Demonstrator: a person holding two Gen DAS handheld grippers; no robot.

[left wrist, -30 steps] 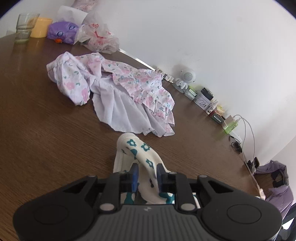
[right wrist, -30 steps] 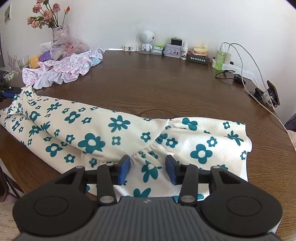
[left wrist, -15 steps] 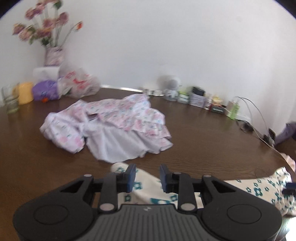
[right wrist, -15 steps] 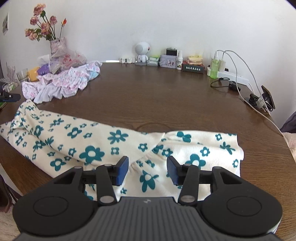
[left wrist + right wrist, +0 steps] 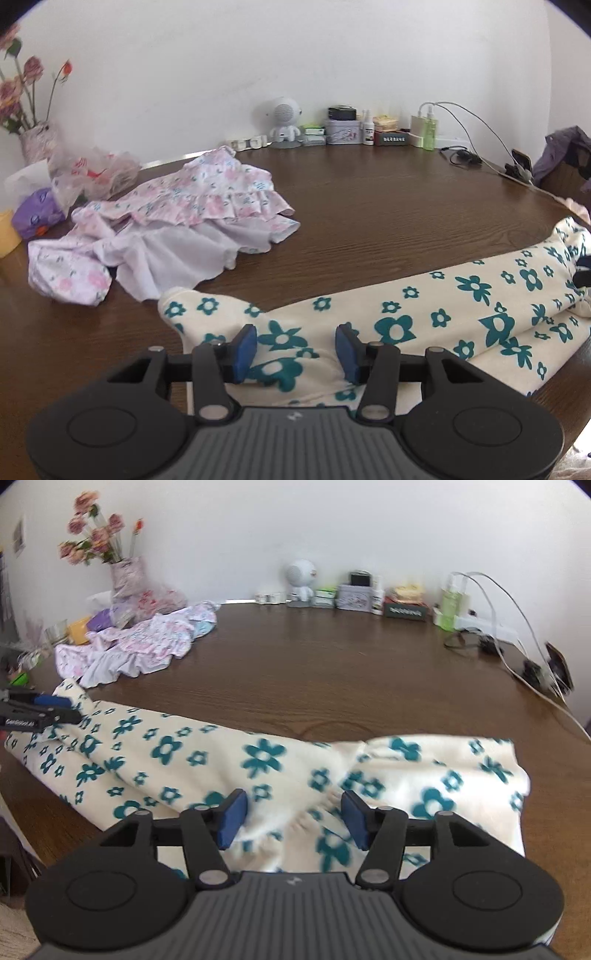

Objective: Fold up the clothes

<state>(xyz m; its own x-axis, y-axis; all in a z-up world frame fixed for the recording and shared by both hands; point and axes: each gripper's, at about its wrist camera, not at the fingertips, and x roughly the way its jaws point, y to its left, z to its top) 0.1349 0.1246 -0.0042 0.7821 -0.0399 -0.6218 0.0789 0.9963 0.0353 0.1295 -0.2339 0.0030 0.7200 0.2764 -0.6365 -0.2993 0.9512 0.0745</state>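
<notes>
Hardly any lettering can be made out. In the right wrist view, the left tool (image 5: 55,710) at about nine o'clock carries small white print on its black arm; it begins "Gen", and the remainder is too small to read. A dark box (image 5: 393,139) at the far edge of the bench (image 5: 369,206), near one o'clock in the left wrist view, has a row of pale characters on its front, illegible. Each tool body bears a small embossed mark, not a word.
</notes>
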